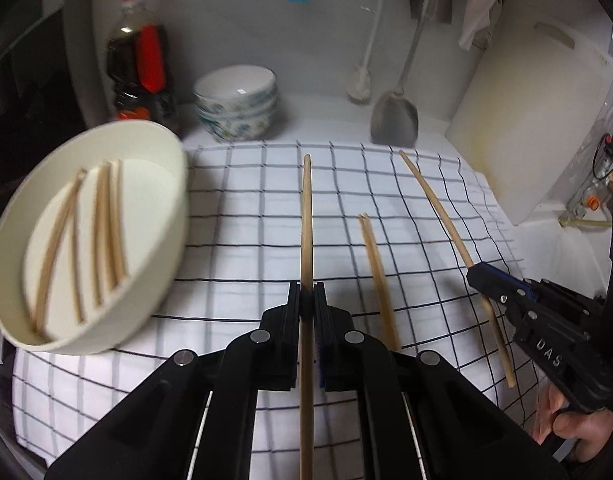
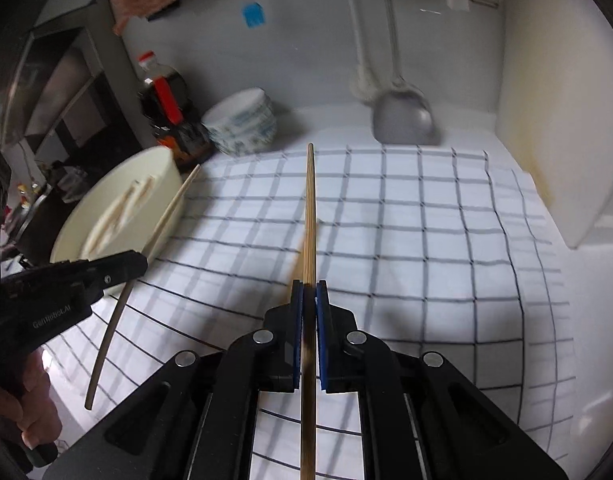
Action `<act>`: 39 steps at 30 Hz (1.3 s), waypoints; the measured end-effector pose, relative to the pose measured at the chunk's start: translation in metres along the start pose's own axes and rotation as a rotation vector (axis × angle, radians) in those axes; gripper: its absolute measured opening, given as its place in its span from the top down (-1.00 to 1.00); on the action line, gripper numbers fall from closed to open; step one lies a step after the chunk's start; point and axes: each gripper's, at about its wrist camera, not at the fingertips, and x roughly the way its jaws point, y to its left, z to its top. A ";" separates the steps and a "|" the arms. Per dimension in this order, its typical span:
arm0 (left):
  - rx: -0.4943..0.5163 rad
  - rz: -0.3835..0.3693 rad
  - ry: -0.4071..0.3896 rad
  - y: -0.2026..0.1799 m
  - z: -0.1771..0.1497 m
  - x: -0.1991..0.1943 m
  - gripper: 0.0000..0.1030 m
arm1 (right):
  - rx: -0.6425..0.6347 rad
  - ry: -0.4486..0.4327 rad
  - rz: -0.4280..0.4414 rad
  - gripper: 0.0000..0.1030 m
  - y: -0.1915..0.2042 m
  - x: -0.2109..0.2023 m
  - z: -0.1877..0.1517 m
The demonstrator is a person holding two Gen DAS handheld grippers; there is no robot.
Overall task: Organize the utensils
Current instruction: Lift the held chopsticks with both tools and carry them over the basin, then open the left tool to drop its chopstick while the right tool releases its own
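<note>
Checked cloth (image 1: 242, 220) spread on counter. Bowl (image 1: 162, 184) at left edge of cloth, 4 chopsticks (image 1: 106, 236) inside. Behind bowl: bottle (image 1: 136, 60), stacked bowls (image 1: 236, 100) to its right. Spatula (image 1: 394, 116) behind cloth, cutting board (image 1: 534, 120) leaning at right.

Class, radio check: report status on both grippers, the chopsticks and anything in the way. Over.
Left gripper shut on one chopstick. Right gripper shut on another chopstick. One stray chopstick on cloth. Path to bowl open.

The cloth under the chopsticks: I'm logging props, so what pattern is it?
The cloth is white with a dark grid check, clearest in the right wrist view.
</note>
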 end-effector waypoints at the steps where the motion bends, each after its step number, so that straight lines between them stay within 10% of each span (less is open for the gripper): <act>1: -0.006 0.013 -0.011 0.008 0.001 -0.009 0.86 | -0.009 -0.006 0.015 0.88 0.008 -0.002 0.005; 20: -0.062 0.116 -0.090 0.239 0.060 -0.040 0.86 | -0.056 0.031 0.128 0.88 0.229 0.103 0.084; 39: -0.100 0.089 0.106 0.280 0.071 0.054 0.86 | -0.025 0.219 0.083 0.88 0.259 0.191 0.092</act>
